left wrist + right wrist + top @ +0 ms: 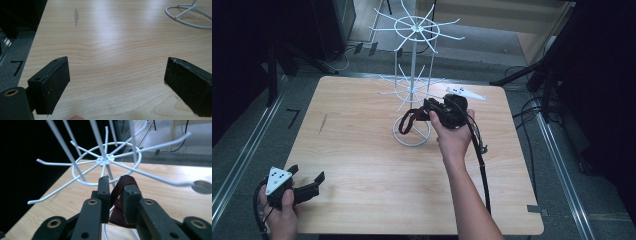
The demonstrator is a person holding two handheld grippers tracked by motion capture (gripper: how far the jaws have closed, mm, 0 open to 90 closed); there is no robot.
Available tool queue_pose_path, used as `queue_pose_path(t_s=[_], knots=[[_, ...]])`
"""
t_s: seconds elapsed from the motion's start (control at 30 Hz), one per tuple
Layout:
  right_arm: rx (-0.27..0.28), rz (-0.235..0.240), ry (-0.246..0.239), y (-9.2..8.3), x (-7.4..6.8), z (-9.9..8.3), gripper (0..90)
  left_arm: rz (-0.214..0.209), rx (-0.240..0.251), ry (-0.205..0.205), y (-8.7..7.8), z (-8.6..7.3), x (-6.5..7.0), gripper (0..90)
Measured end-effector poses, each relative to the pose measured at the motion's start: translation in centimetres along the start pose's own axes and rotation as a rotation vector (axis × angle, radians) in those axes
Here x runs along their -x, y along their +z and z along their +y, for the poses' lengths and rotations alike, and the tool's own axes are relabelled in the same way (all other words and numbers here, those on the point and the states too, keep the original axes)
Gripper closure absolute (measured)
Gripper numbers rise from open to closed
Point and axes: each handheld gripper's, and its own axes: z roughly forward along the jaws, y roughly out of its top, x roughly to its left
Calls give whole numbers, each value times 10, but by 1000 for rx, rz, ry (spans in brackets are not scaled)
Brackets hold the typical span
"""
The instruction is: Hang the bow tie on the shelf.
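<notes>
Right gripper up near the table's far edge, beside the white wire rack; jaws pinched on a dark red strap. In the high view the strap hangs as a loop below the gripper, over the rack's ring base, close to the lower tier of prongs.

Strap looks light, soft and limp (fabric band, probably); it will droop and swing, not hold shape. Best gripped flat across its width, as now, leaving the loop open to slip over a prong.

Left gripper low at the near left corner, jaws spread wide, nothing between them; bare wood shows between the pads.

No containers in sight; rack prongs carry nothing.
</notes>
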Motion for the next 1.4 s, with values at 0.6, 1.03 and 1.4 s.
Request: queue_pose_path(t_s=[0.6,1.03,1.4], knots=[[-52,19,0,3,17,-32,592,2,0,1,0,0,0,69],[-65,64,-35,1,20,-48,426,2,-2,2,0,0,1,70],[-17,31,-86,-18,24,-51,359,3,0,2,0,0,1,70]])
